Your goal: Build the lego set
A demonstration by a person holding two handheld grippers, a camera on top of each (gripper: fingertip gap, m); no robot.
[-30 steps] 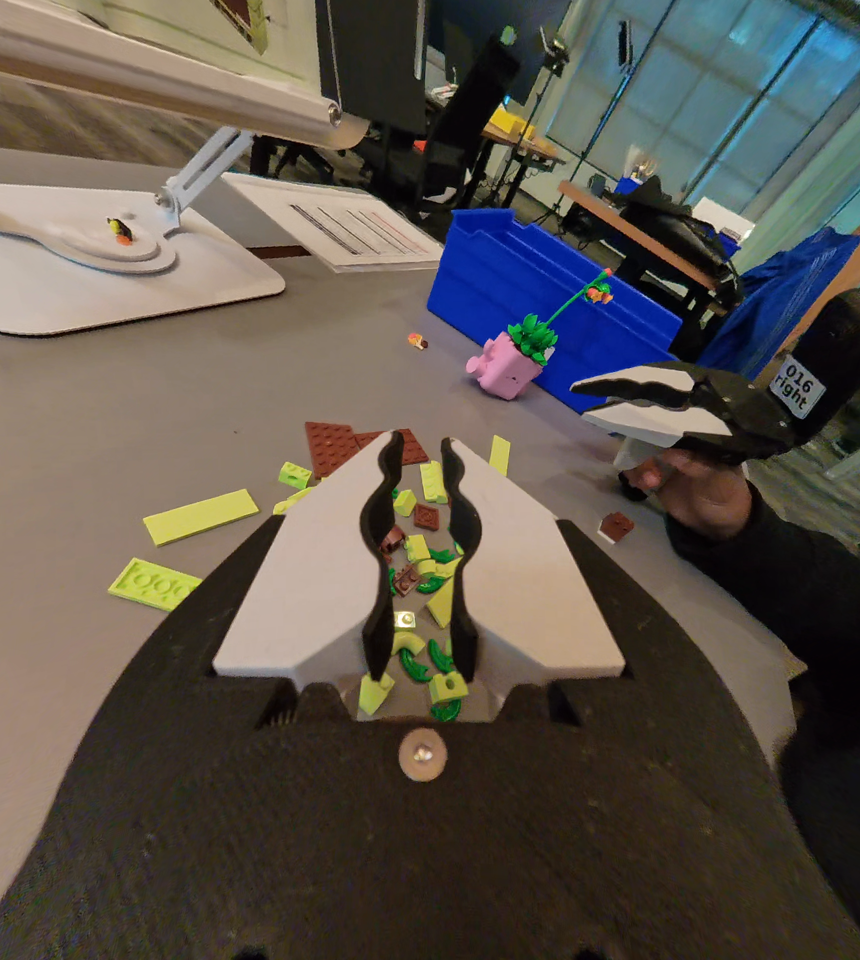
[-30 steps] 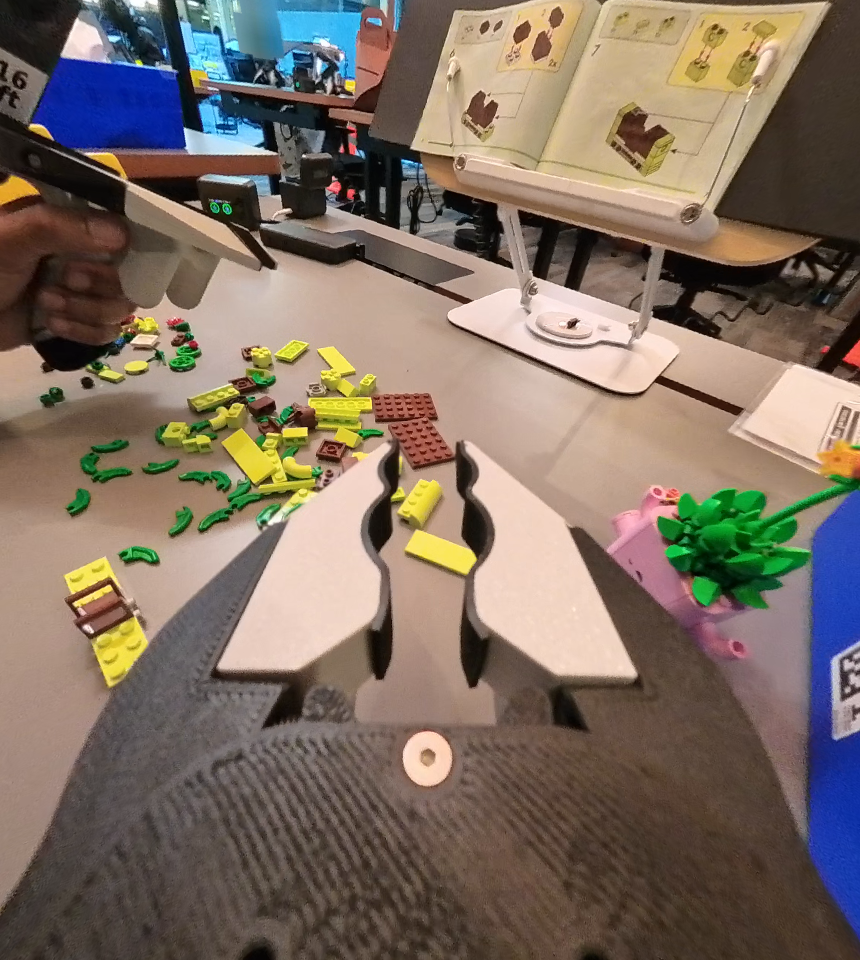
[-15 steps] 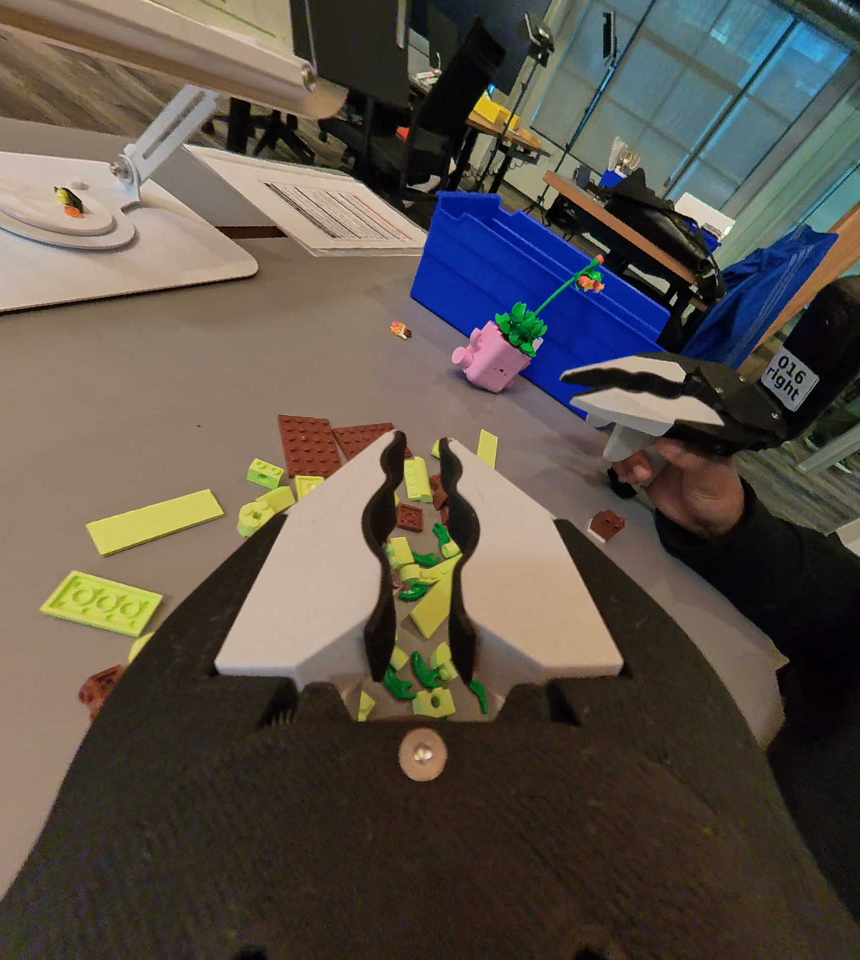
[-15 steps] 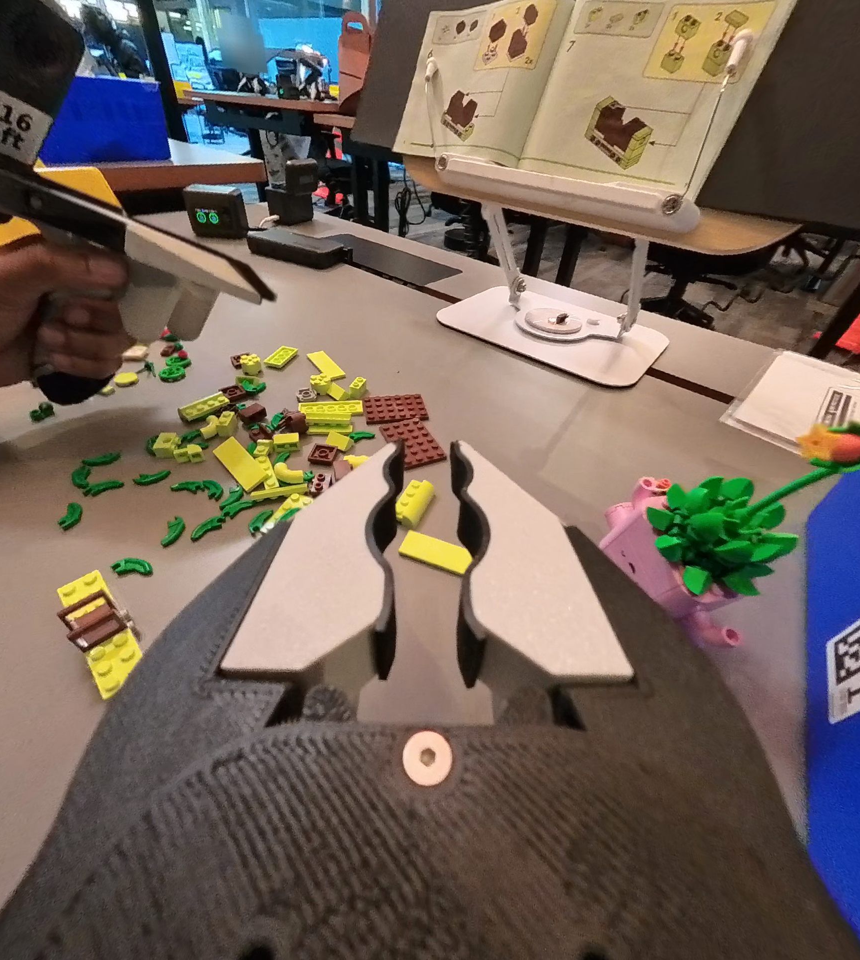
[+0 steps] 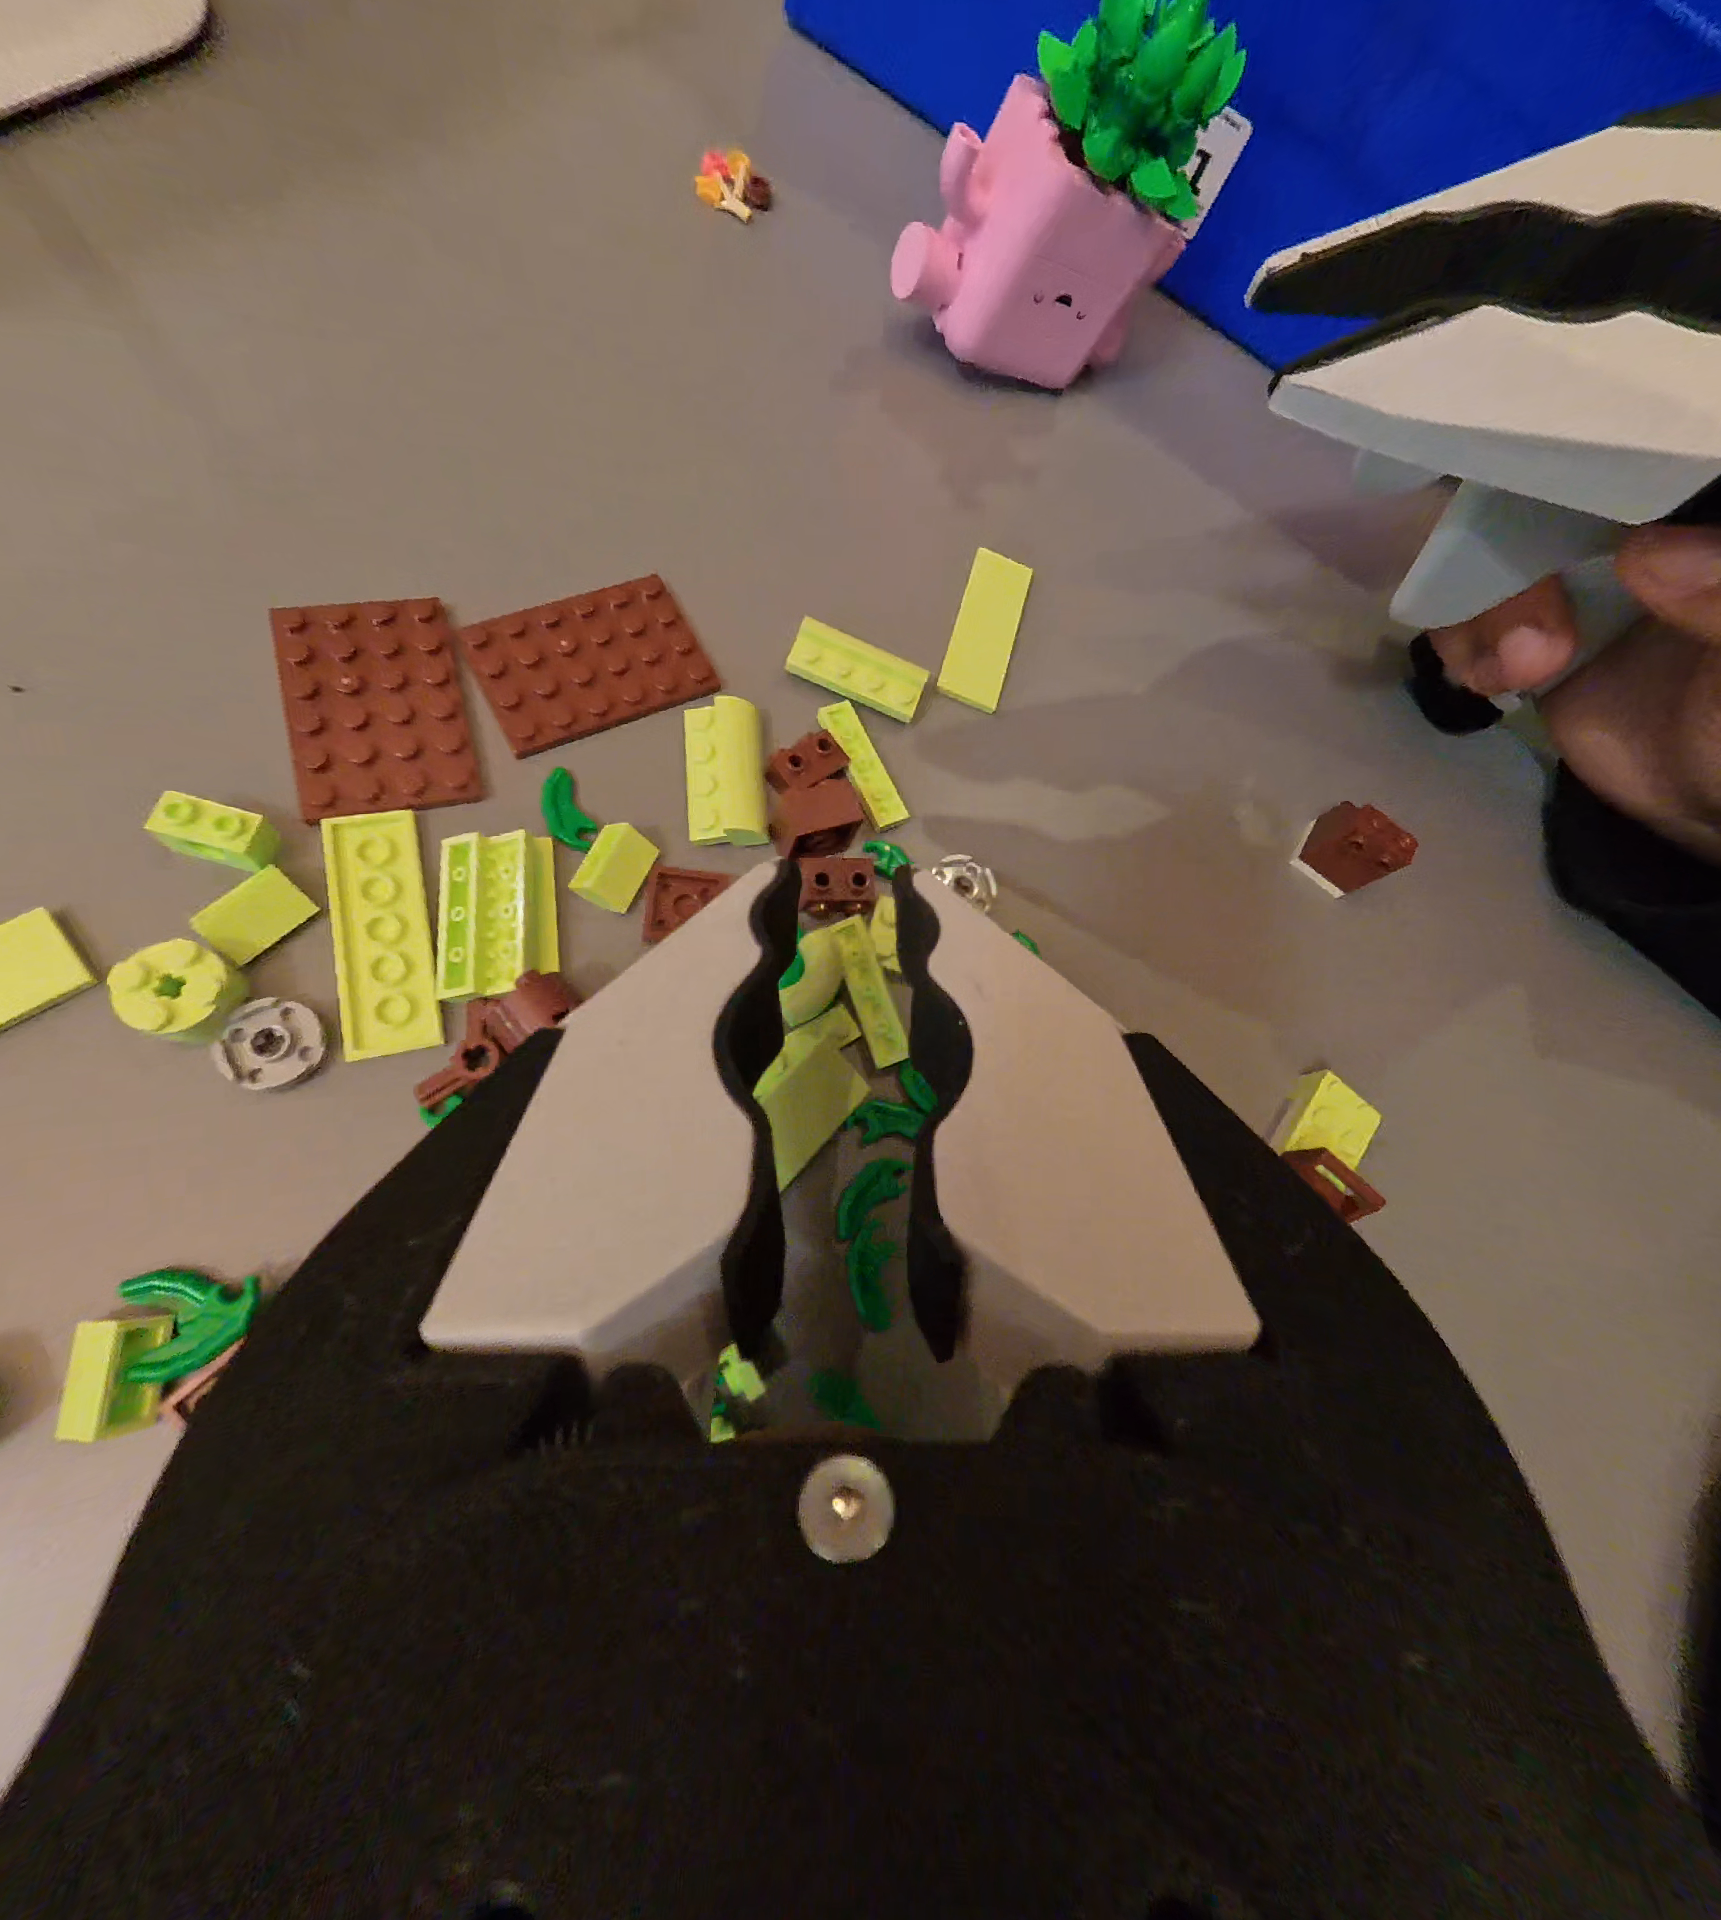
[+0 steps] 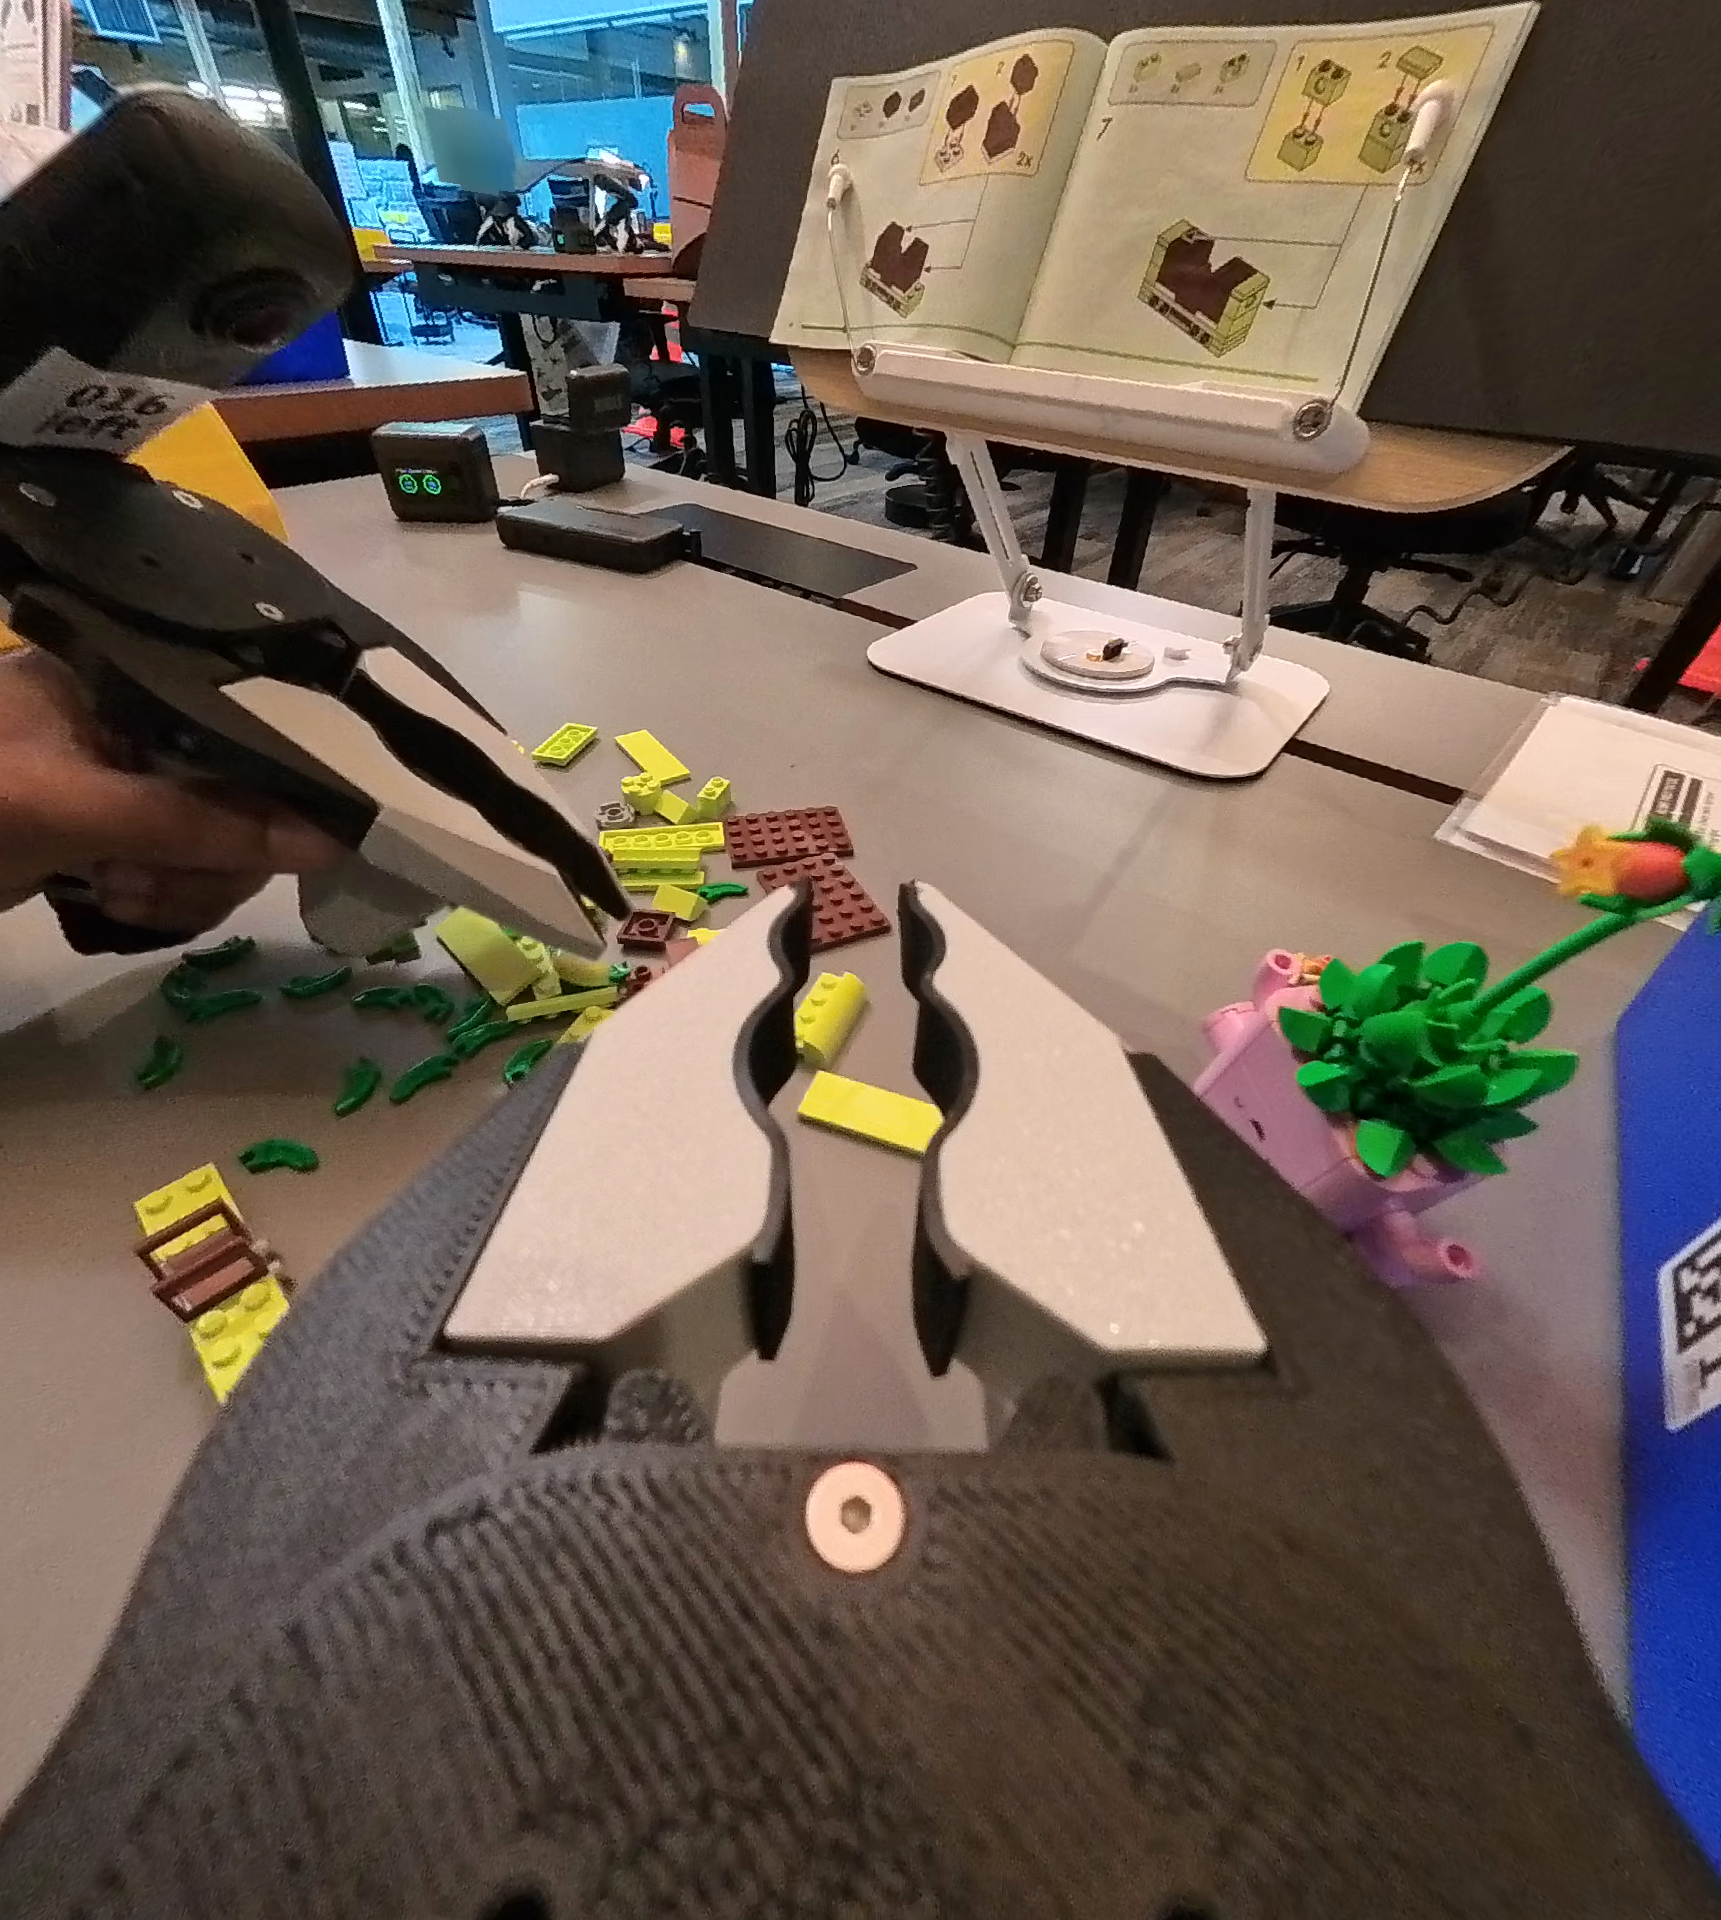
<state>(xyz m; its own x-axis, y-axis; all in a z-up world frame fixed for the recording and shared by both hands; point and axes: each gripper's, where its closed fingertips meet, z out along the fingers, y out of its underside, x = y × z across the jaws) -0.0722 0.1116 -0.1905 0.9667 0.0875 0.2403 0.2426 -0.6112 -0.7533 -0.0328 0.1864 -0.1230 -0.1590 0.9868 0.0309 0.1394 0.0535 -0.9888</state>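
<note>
**Left claw low over the brick pile**

Your left claw (image 5: 840, 904) hangs open just above the loose bricks (image 5: 482, 914) on the counter (image 5: 212, 416), a small brown brick (image 5: 838, 883) between its tips. Your right claw (image 6: 848, 914) waits open and empty, nearer the pink pot (image 6: 1355, 1132).

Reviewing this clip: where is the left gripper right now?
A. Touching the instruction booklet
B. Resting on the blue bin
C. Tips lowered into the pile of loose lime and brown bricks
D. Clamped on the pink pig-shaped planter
C: the left gripper points down with open jaws into the pile of loose lime and brown bricks, nothing held.
</note>
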